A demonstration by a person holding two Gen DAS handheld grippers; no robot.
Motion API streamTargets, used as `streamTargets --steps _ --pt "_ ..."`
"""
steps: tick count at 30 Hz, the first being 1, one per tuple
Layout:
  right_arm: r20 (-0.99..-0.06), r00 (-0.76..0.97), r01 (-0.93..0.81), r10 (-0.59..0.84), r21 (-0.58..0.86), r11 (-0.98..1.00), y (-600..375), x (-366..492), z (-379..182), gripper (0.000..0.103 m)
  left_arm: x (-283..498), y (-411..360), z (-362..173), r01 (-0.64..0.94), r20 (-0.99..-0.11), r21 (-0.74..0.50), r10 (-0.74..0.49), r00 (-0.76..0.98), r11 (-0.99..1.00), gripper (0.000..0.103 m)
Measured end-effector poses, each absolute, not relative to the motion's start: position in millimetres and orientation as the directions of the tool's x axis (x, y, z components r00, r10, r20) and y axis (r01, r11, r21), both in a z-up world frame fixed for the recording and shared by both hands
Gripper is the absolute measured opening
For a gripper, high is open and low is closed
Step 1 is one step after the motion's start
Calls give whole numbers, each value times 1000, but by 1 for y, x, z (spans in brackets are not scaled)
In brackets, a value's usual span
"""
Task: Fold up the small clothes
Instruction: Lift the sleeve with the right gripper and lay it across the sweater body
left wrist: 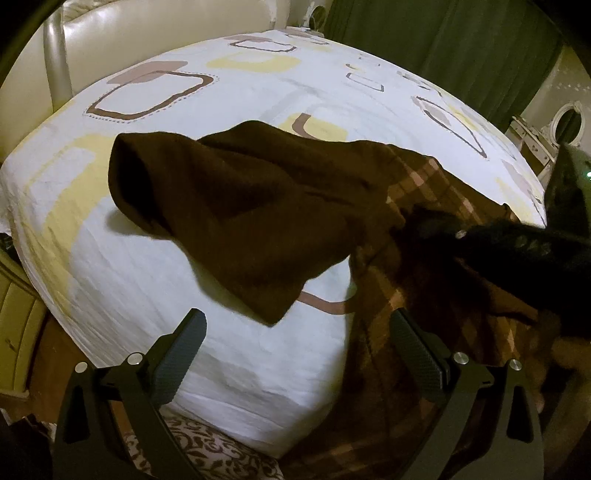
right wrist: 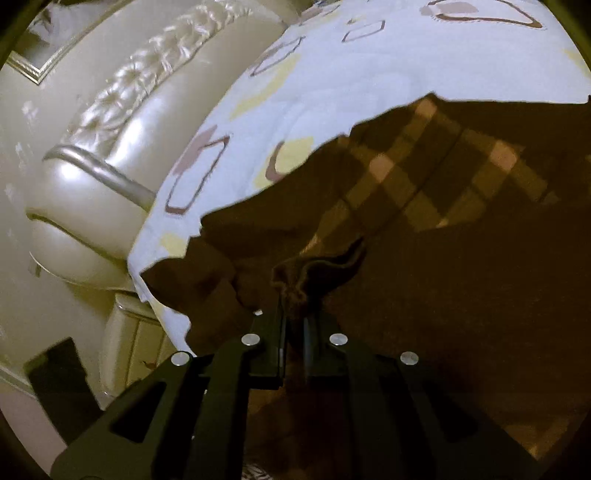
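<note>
A dark brown garment (left wrist: pixel 240 206) with a tan plaid part lies crumpled on the bed's white patterned sheet (left wrist: pixel 184 74). One brown end is lifted and hangs out to the left. My left gripper (left wrist: pixel 297 328) is open low over the sheet's near edge, with nothing between its fingers; its right finger (left wrist: pixel 413 343) is over the plaid cloth. My right gripper (left wrist: pixel 424 223) comes in from the right as a dark blur at the garment's middle. In the right wrist view, the right gripper (right wrist: pixel 294 317) is shut on a bunched brown fold of the garment (right wrist: pixel 443 258) above the sheet (right wrist: pixel 351 81).
A cream padded headboard (left wrist: pixel 129 26) (right wrist: pixel 122 122) runs along the bed's far side. A green curtain (left wrist: pixel 443 44) hangs behind the bed. A pale bedside cabinet (right wrist: pixel 133 343) stands by the bed corner. A floral-patterned cloth (left wrist: pixel 207 454) shows below the near edge.
</note>
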State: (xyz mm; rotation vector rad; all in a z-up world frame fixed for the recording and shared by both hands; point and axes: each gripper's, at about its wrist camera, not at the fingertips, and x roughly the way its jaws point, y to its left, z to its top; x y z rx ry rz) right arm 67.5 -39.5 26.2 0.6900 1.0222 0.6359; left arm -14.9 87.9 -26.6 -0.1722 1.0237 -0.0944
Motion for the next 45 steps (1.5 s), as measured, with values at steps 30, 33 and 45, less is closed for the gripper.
streamTargets --steps 30,33,45 --pt "-314 329 -170 891 908 383 -42 58 19 61 -14 87 -33 1 -854 -178 -155 497 984 99" --pt "-332 306 -137 892 912 387 -37 62 8 61 -15 87 -35 -2 -857 -180 -156 491 984 99" --pt "-419 729 75 541 835 545 -279 -45 30 61 -15 85 -37 4 -859 -192 -170 483 981 99"
